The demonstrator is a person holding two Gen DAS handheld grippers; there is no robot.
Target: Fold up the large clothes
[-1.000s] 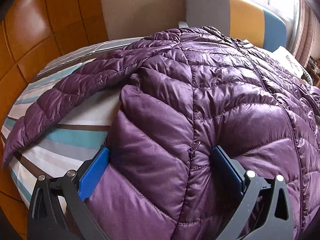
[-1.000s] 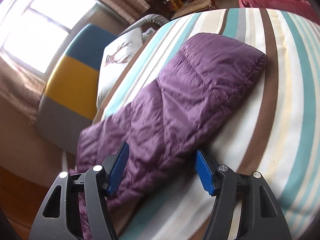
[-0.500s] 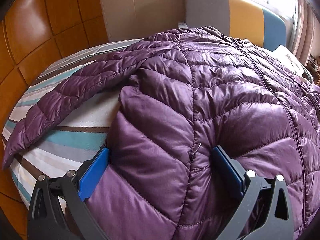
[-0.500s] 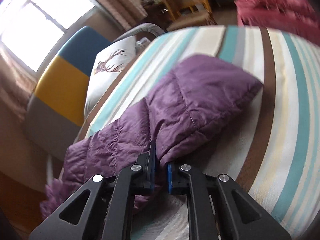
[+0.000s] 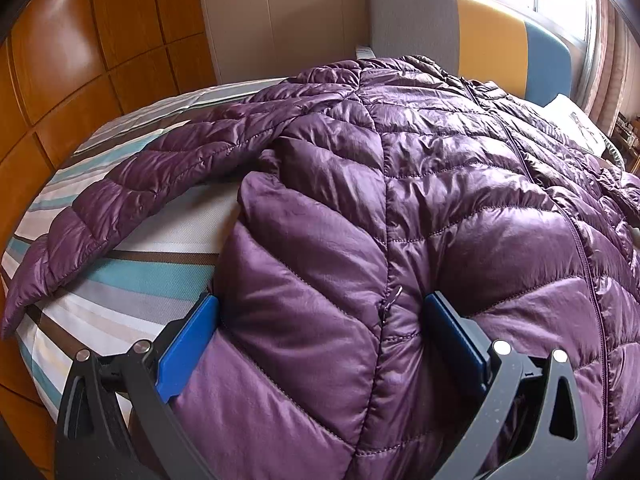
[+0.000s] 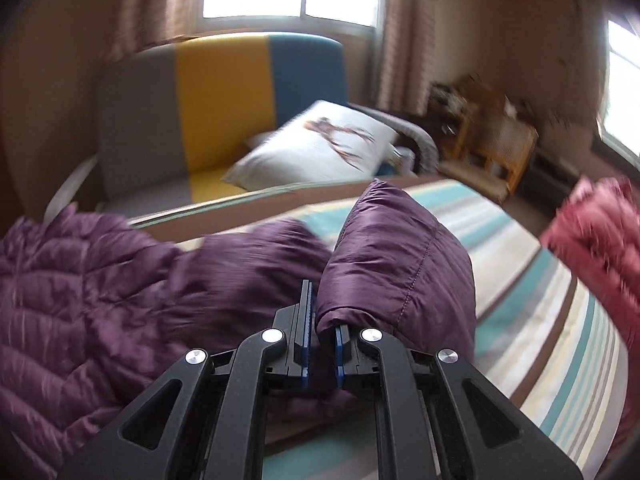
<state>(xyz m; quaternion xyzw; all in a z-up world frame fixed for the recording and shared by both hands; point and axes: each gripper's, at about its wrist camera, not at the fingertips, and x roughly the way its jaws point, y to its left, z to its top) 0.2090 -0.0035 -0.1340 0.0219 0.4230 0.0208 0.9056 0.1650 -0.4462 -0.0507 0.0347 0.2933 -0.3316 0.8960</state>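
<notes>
1. The purple jacket [image 5: 400, 208] lies spread on the striped bed [image 5: 132, 276].
2. Left tool [image 5: 320, 336]: spread wide around the hem at 6 o'clock.
3. Right tool [image 6: 322, 344]: pinching the sleeve cuff [image 6: 396, 264], lifted.

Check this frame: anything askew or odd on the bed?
Nothing damaged or spilled. The purple jacket lies mid-fold: one sleeve sprawls out flat across the striped bedding, while the right gripper holds the other sleeve's cuff lifted. The left gripper straddles a bulge of the jacket's hem, jaws wide.
</notes>
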